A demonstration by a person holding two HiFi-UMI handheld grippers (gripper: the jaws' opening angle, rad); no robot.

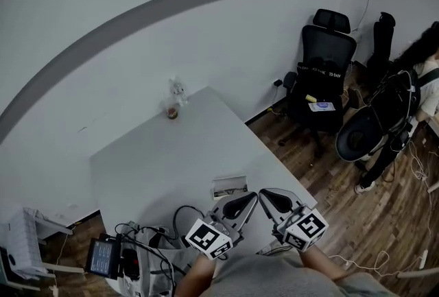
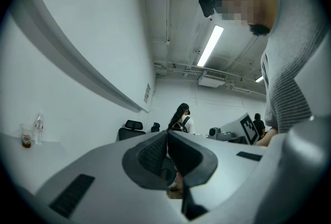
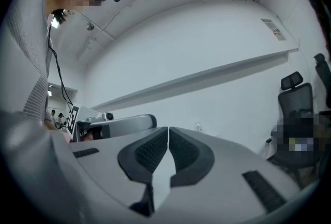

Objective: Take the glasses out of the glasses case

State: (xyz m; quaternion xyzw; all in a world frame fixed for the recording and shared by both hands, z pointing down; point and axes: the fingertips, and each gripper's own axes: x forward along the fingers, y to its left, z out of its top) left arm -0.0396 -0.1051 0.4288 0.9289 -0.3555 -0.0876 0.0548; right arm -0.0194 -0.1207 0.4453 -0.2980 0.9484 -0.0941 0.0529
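A small flat rectangular case (image 1: pixel 230 186) lies on the white table (image 1: pixel 171 158) near its front edge; I cannot see glasses. Just in front of it, both grippers are held low and close together, above the table edge. My left gripper (image 1: pixel 248 198) is shut, its pads pressed together with nothing between them (image 2: pixel 167 137). My right gripper (image 1: pixel 266 194) is also shut and empty (image 3: pixel 168 132). Both gripper views look upward at the wall and ceiling, so the case is hidden from them.
A clear bottle (image 1: pixel 178 91) and a small cup (image 1: pixel 171 112) stand at the table's far corner. A black office chair (image 1: pixel 322 76) and a person (image 1: pixel 418 76) are at the right on the wooden floor. Cables and a small screen (image 1: pixel 103 256) sit at lower left.
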